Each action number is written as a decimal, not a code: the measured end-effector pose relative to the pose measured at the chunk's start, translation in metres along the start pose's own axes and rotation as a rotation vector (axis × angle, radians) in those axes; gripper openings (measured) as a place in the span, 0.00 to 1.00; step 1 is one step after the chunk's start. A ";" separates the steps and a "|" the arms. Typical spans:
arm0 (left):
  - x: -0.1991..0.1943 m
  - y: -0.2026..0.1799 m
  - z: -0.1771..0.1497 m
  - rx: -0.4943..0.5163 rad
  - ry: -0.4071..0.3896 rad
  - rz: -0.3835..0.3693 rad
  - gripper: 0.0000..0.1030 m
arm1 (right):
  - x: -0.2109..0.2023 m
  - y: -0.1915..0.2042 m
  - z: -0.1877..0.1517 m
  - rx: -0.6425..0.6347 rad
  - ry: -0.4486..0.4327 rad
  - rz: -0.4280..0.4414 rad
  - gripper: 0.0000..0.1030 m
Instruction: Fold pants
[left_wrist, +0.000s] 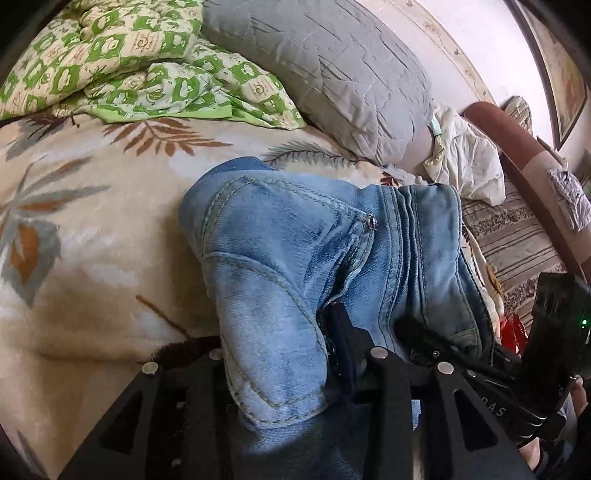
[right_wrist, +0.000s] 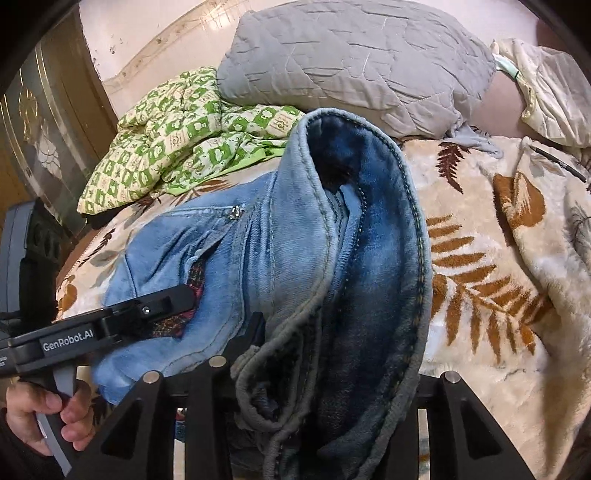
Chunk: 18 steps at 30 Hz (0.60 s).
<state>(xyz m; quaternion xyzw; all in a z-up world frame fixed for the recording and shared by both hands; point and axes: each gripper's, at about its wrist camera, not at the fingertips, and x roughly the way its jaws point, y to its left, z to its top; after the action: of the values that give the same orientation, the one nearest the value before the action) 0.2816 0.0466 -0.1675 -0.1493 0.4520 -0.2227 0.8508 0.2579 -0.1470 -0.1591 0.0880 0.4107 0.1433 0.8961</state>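
Both grippers' fingers (left_wrist: 343, 332) around bunched jeans (left_wrist: 280, 258)

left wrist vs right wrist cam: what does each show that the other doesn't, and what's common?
Left wrist only: a brown bolster and striped bedding at right, a framed picture on the wall, and the right gripper's body with a green light.

Right wrist only: a gold-patterned door at left, the jeans' dark inside at the open waistband, the person's hand on the left gripper's handle, its "GenRobot.AI" label.

Both: the jeans bunched over the camera's own fingers, the leaf-print blanket, the green checked quilt, the grey pillow.
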 end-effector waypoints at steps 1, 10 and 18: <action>0.001 0.001 0.000 -0.010 0.002 0.003 0.41 | -0.001 0.000 0.000 0.008 0.002 0.003 0.42; -0.039 -0.004 0.001 -0.038 -0.038 0.166 0.93 | -0.028 -0.022 0.012 0.065 0.021 0.135 0.90; -0.098 -0.030 -0.027 0.137 -0.097 0.195 1.00 | -0.092 -0.055 0.026 0.123 -0.017 0.163 1.00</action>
<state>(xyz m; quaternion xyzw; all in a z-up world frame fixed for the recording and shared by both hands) 0.2032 0.0703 -0.1003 -0.0570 0.4064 -0.1617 0.8975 0.2306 -0.2299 -0.0916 0.1771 0.4023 0.1897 0.8779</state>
